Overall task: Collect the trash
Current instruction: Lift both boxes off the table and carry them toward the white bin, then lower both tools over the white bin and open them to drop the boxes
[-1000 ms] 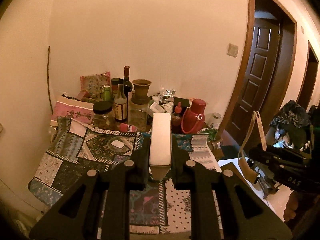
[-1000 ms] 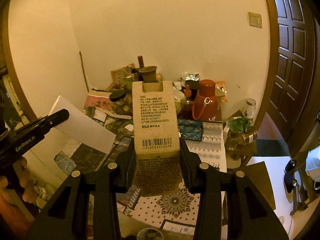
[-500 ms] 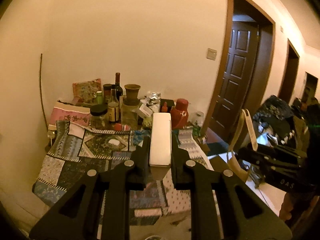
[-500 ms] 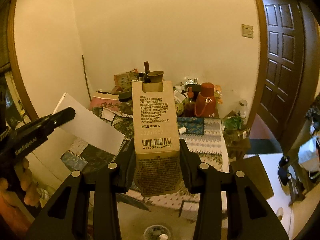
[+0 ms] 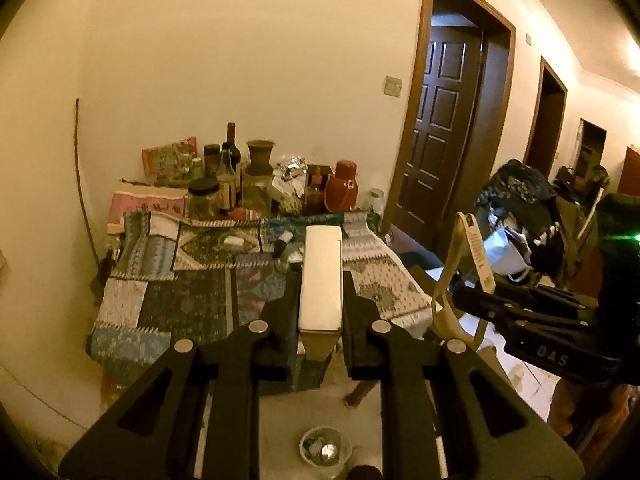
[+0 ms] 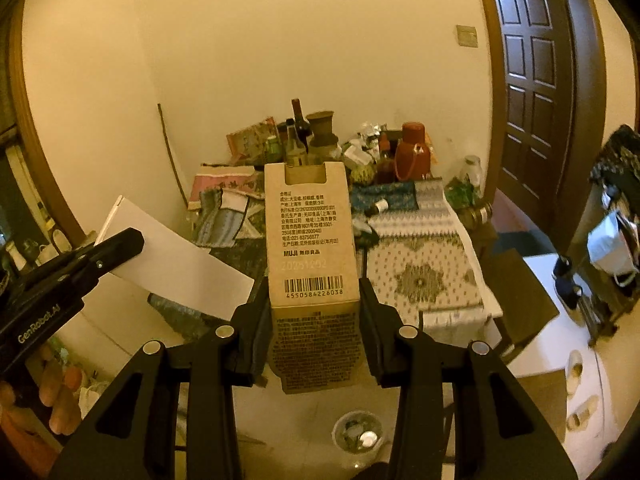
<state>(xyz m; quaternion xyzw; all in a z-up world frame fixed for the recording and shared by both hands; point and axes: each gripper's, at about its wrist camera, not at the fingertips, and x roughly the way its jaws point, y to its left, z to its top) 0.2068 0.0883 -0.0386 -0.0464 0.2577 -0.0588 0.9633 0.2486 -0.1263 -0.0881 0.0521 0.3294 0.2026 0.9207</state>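
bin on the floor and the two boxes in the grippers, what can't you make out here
- Bin contents: both wrist views, too small.
- White box faces: left wrist view shows only its narrow edge.
- Kraft box lower print: right wrist view, too fine and dim.
- Bin's lower rim: left wrist view, a dark object at the frame edge.

Patchwork cloth (image 5: 188, 300) covers bench. Red flask (image 6: 412, 156), wine bottle (image 5: 232, 148), clay vase (image 5: 260, 156), dark-lidded jar (image 5: 203, 198) crowd far edge by wall. Dark panelled door (image 5: 444, 132) right. Small round bin (image 6: 356, 436) on floor.
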